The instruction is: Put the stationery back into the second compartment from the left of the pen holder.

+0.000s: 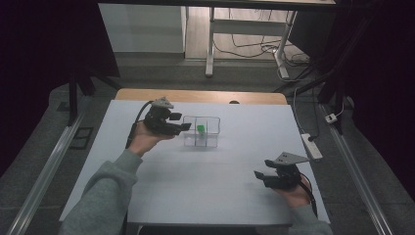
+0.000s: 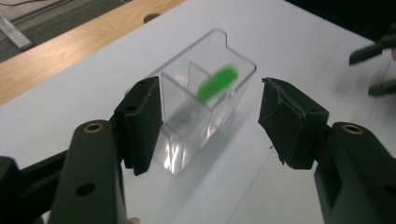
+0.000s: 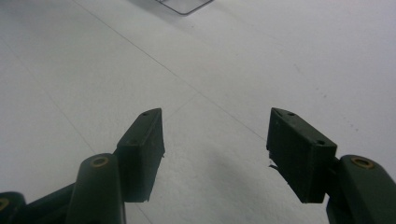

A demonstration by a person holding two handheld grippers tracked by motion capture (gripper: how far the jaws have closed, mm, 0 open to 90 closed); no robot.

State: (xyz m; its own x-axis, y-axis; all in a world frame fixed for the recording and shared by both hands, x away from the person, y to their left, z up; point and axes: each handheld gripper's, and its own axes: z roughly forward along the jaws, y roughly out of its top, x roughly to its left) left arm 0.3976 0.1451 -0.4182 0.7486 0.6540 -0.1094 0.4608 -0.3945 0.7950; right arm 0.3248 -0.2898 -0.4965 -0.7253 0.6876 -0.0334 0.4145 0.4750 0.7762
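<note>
Two grippers: left gripper [image 1: 188, 127] just left of box, right gripper [image 1: 259, 176] well apart from box, toward near right. One clear plastic box [image 1: 201, 131], divided into compartments; exact number of compartments hard to tell. One green piece [image 1: 200, 129] inside box, blurred. One white table [image 1: 205, 196] under box. One power strip [image 1: 311, 146] on floor right of box.

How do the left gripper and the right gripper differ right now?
The left gripper is raised beside the clear divided box, while the right gripper sits low near the table's front right corner, far from the box. The left gripper's jaws frame the box, with a blurred green piece beyond them; the right gripper's jaws frame bare table. Both have open jaws with nothing pressed between the pads.
</note>
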